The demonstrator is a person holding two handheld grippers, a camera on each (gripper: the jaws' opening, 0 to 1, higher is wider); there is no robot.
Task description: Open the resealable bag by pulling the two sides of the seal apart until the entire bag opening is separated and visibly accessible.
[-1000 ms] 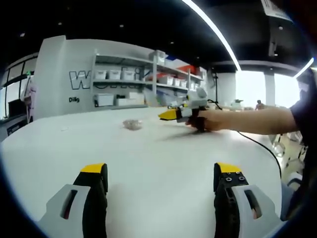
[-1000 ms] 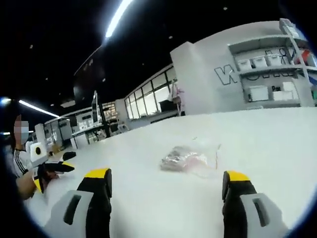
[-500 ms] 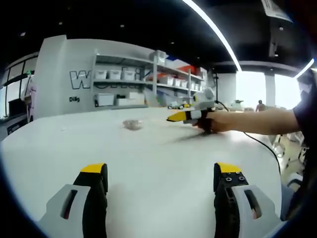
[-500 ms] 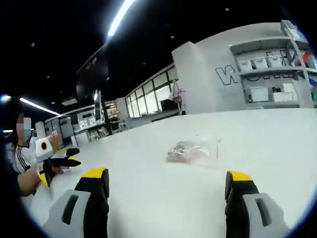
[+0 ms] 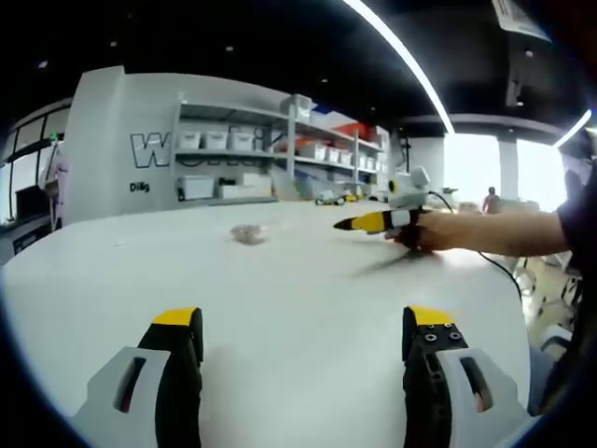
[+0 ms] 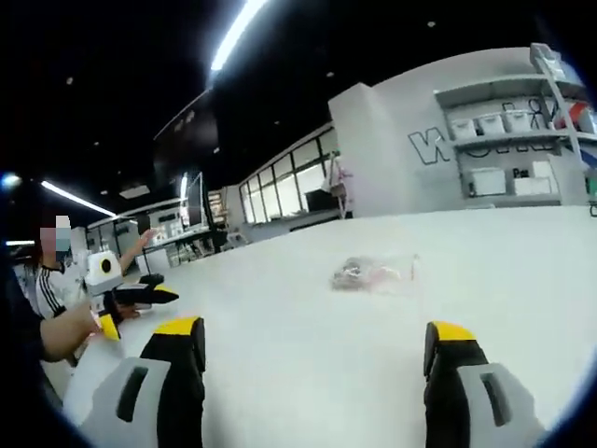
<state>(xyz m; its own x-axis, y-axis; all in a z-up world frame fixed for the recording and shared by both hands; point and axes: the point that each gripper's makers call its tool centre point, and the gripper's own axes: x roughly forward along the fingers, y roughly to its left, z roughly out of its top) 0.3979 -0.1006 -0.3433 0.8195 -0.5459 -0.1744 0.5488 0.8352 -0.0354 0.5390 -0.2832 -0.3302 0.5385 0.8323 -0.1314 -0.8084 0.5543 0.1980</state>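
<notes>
A small clear resealable bag (image 5: 250, 233) with dark contents lies flat on the white table (image 5: 298, 280), far ahead in the left gripper view. My left gripper (image 5: 303, 319) hovers low over the near table, jaws wide open with nothing between them. My right gripper (image 5: 366, 222) comes in from the right, held in a hand (image 5: 437, 231), well right of the bag. In the right gripper view the bag (image 6: 375, 273) lies ahead and slightly right of my open right gripper (image 6: 314, 329). The left gripper (image 6: 138, 299) sits at that view's left edge.
Shelves with white bins (image 5: 233, 154) stand against a grey wall behind the table. A black cable (image 5: 494, 269) trails from the right gripper across the table's right side. A person's arm (image 6: 56, 331) shows at the left of the right gripper view.
The right gripper has drawn back from the bag, sliding rightward in the left gripper view; the bag looks smaller and farther in the right gripper view. The left gripper has stayed still.
</notes>
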